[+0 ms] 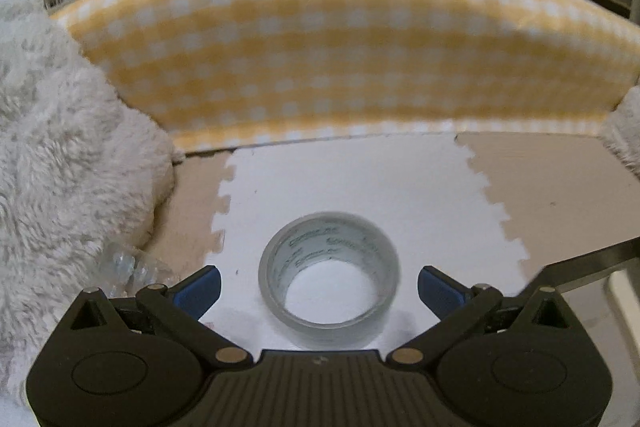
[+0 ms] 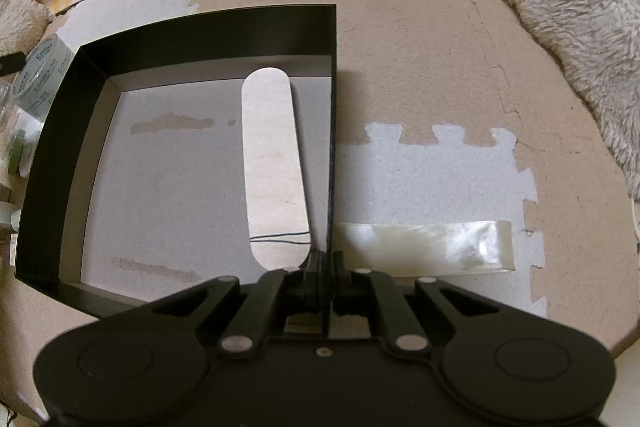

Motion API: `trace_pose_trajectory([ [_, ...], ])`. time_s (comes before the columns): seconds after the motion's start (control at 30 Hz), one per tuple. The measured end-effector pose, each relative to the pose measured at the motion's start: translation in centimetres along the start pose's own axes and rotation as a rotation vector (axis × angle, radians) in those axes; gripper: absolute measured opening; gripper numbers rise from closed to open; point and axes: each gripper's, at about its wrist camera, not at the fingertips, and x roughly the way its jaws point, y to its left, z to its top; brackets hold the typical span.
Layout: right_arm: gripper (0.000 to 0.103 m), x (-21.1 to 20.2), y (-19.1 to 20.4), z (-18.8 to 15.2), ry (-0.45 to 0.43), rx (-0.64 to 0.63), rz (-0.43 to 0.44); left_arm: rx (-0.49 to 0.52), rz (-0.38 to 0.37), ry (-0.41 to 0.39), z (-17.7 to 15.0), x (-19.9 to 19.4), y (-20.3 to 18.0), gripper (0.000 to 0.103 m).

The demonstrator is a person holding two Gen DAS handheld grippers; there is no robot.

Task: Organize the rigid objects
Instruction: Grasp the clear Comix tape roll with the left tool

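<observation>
A roll of clear tape (image 1: 329,277) lies flat on the white foam mat, between the blue fingertips of my left gripper (image 1: 319,289), which is open around it without touching. The roll also shows at the left edge of the right wrist view (image 2: 42,75). My right gripper (image 2: 327,267) is shut on the right wall of a black box (image 2: 60,131). Inside the box lies a flat wooden stick (image 2: 272,163).
A yellow checked wall (image 1: 340,39) runs along the back. White fluffy fabric (image 1: 60,155) lies at the left, and more fluffy fabric at the right (image 2: 576,7). A clear plastic strip (image 2: 432,247) lies right of the box. Crinkled clear plastic (image 1: 128,267) sits by the left finger.
</observation>
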Motion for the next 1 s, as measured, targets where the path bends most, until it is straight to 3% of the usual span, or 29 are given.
trace_pose_trajectory([
  [0.23, 0.006, 0.0, -0.1, 0.0, 0.001, 0.001, 0.001, 0.022, -0.049, 0.004, -0.3, 2.7, 0.0, 0.103],
  [0.4, 0.006, 0.0, -0.2, 0.1, 0.002, 0.004, 0.003, 0.019, -0.043, -0.006, -0.2, 3.6, -0.2, 0.103],
  [0.5, 0.006, 0.1, -0.2, 0.0, 0.003, 0.007, 0.004, 0.011, -0.040, -0.001, -0.2, 4.0, 0.1, 0.099],
  [0.57, 0.006, 0.1, -0.2, 0.1, 0.003, 0.006, 0.002, 0.003, -0.075, 0.001, -0.2, 4.0, 0.3, 0.091],
  [0.8, 0.006, 0.1, -0.2, 0.0, 0.002, 0.007, 0.004, 0.036, -0.051, -0.025, 0.2, 2.6, -0.7, 0.090],
  [1.0, 0.006, 0.0, -0.3, 0.0, 0.002, 0.008, 0.007, 0.060, -0.181, -0.121, 2.5, -1.8, -3.3, 0.090],
])
